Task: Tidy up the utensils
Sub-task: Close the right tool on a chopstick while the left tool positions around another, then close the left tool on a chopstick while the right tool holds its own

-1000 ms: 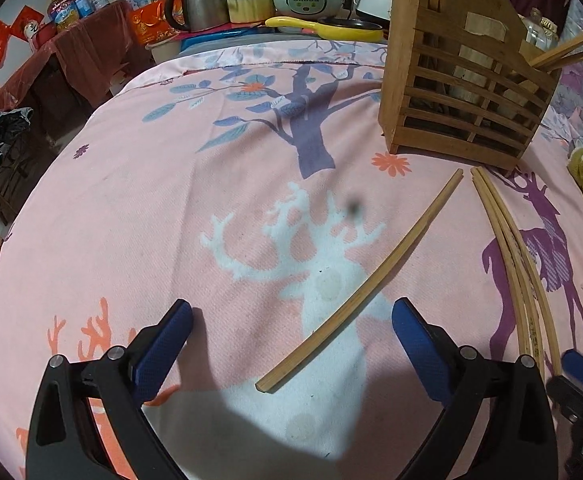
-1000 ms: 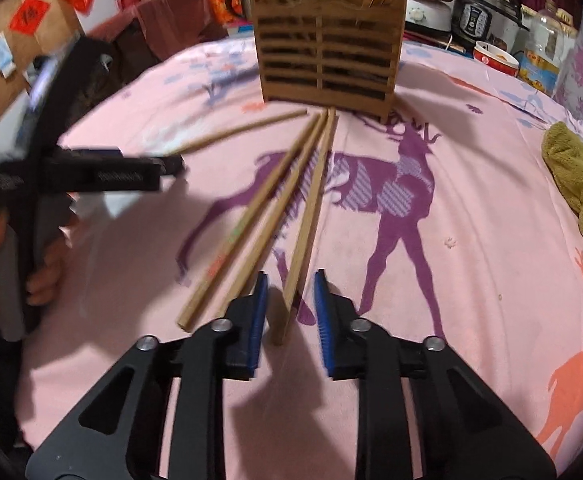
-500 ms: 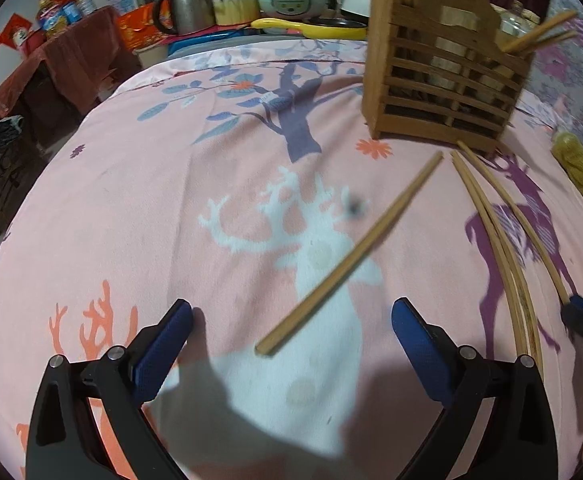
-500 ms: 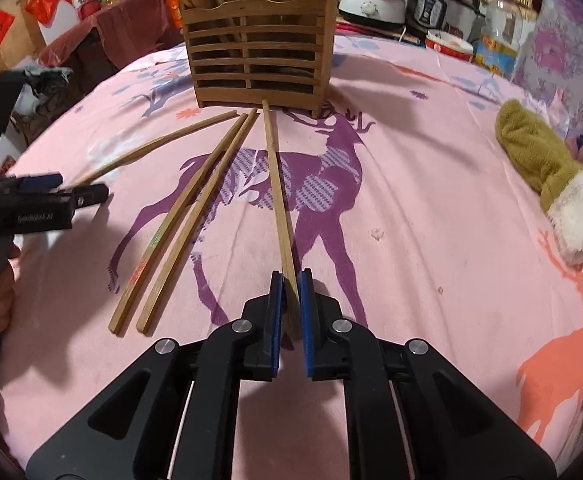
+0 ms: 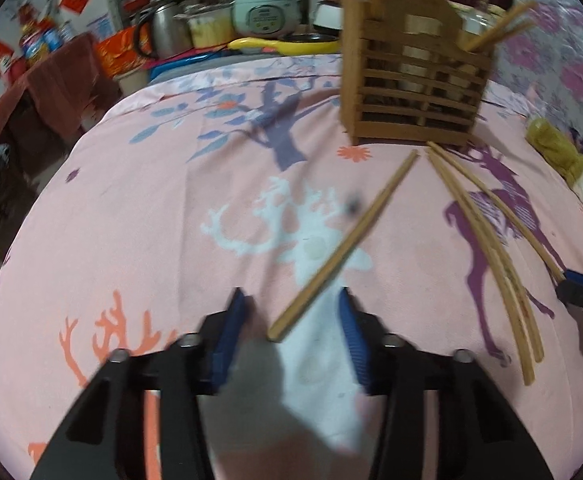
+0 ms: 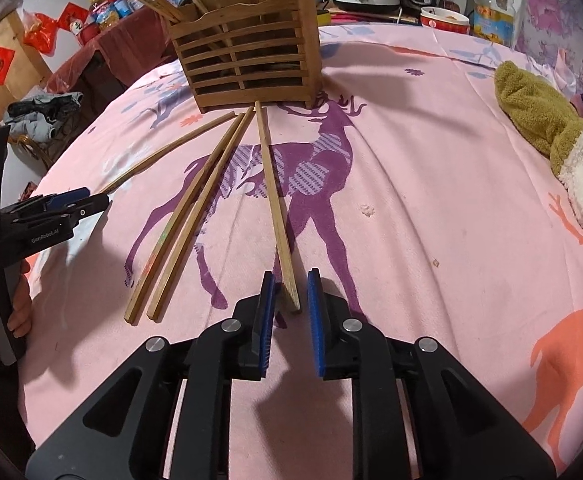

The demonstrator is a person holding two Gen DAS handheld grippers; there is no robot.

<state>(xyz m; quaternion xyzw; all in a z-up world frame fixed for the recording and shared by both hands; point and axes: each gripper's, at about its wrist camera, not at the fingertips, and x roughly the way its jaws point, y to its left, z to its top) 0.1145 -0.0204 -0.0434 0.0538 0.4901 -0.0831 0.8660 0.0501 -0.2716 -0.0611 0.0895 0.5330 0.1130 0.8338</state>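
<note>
Jaws of the left gripper (image 5: 289,320) are closing around the near end of one chopstick (image 5: 347,244) lying on the pink cloth (image 5: 139,216), pads not yet touching it; right gripper (image 6: 290,308) is opening, another chopstick (image 6: 275,208) loose between its pads; both sticks point towards the wooden holder (image 6: 247,56); two more chopsticks (image 6: 187,216) lie beside.
</note>
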